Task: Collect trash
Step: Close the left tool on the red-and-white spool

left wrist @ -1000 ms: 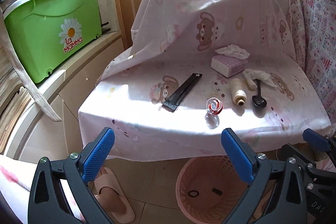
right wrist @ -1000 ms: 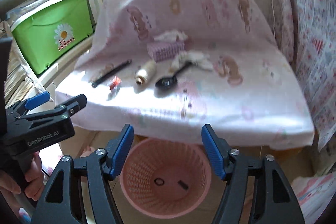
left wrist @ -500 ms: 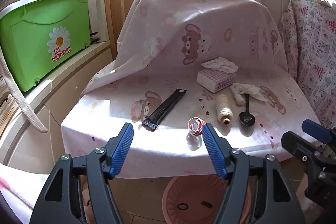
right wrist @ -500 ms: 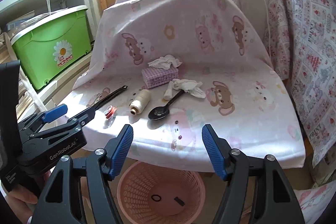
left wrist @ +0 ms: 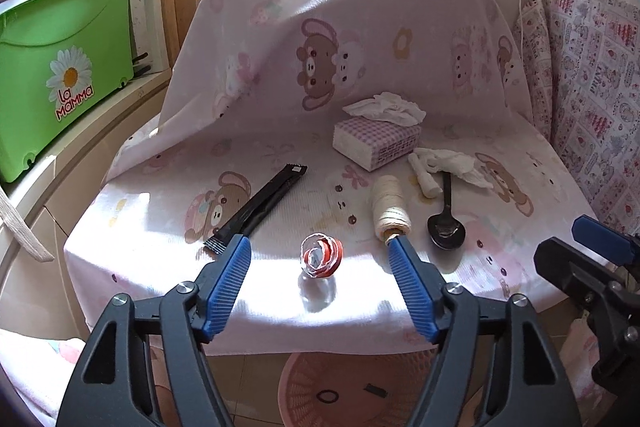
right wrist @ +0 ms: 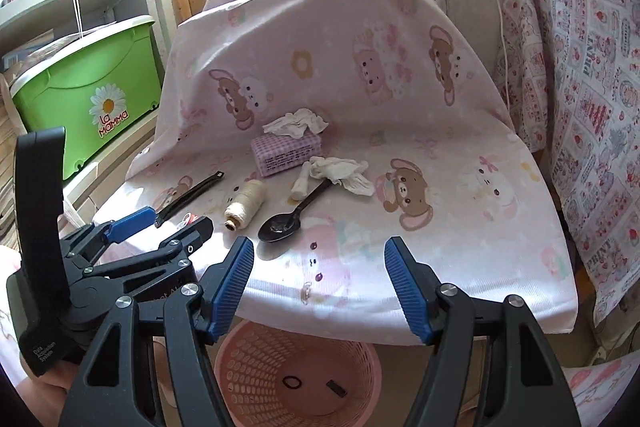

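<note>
A crumpled red-and-white wrapper lies near the front edge of the pink bear-print seat cover. My left gripper hovers just in front of it, and its jaws are opening. The wrapper shows in the gap between them, and neither pad touches it. A long black wrapper lies to its left. White crumpled tissue lies further back on the right. My right gripper is open and empty over the seat's front edge, above the pink basket.
On the seat lie a thread spool, a black spoon and a tissue pack topped with a crumpled tissue. The basket holds a black ring and a small black piece. A green box stands on the left shelf. Patterned cloth hangs at right.
My left gripper moved forward over the seat's front edge, and the red-and-white wrapper now shows between its fingers. Its jaws narrowed, then widened a little. The right gripper came slightly closer to the seat.
</note>
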Available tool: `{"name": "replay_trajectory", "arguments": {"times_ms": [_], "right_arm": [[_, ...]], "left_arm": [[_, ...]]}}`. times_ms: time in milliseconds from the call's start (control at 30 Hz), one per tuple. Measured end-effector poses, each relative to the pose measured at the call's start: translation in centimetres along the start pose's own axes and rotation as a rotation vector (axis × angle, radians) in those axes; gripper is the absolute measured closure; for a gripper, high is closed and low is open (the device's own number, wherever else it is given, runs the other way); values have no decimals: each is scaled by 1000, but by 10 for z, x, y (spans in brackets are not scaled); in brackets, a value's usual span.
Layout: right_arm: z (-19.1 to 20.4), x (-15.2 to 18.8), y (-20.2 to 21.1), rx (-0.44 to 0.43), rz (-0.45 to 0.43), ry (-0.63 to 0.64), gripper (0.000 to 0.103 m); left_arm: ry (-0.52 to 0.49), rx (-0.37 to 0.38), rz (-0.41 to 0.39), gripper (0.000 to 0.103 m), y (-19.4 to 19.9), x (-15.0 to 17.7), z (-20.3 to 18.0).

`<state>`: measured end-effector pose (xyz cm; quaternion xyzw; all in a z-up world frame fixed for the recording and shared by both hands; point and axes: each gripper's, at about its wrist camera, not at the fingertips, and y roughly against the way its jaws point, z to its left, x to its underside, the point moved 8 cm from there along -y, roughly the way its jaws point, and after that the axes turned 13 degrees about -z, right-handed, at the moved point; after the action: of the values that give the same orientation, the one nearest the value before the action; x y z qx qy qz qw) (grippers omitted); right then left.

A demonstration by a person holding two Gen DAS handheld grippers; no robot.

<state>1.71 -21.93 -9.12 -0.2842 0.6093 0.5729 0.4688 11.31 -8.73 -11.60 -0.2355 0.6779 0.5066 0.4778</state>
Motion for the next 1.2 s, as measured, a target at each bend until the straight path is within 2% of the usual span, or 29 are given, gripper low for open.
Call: {"name": "replay_trajectory", "arguments": {"times_ms": [33,67,100,133,233,367,400,433,633,833,1067,1200], "right_arm": [[-1,0,-1,0,3,-5,33],[-2,0,-1,-2,5,-8,33],[-2,0,-2,0,7,-7,33],[-3,0,-2,2,7,-4,33],[-3,-2,-1,3,0,-1,33],[-3,-1,-3,3,6,-4,33],[-3,0,-4,5,12,-6,33],[-3,0,-4,5,15,-6,33],[1,-2,-1,1,0,8,33],[8,2,4,-5,0,18,33],[24,-1,-12,11,-49,58,30],[25,-5,-33,75,-108,85,30]], "left_arm": [[16,2,2,34,-2,0,2],[33,9,3,42,-3,1,3],[48,23,11,56,-6,1,5],[59,30,22,59,-8,2,6],[90,19,37,66,-13,6,13],[128,59,39,72,-15,8,15],[115,62,39,86,-15,8,13],[96,52,40,94,-15,8,12],[46,8,-30,94,6,-8,13],[-37,-107,-74,93,28,-17,25],[-38,-122,-96,92,36,-21,32],[-27,-136,-88,92,37,-19,37]]}}
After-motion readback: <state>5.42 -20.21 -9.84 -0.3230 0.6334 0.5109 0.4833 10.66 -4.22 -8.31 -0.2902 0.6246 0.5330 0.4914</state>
